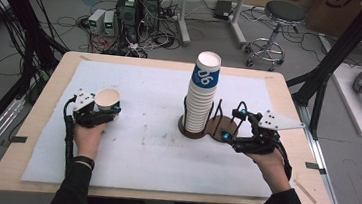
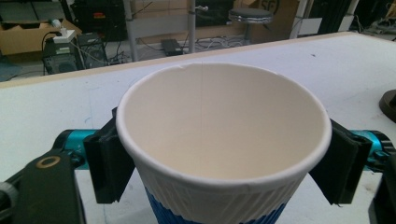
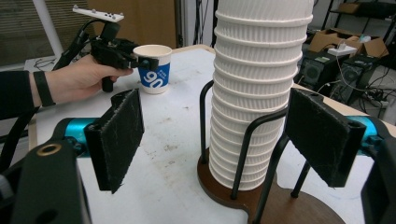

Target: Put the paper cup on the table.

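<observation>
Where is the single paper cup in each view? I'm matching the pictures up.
High view: single cup, left, between the left gripper jaws.
Left gripper view: centre, close up.
Right gripper view: upper left.
Shared landmark: white mat.

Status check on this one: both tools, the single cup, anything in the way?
Left tool around single paper cup, upright on the table. Right tool open beside cup stack in holder. Nothing in the way.

White-and-blue paper cup (image 2: 222, 154) upright on the table's left, mouth up, empty.
</observation>
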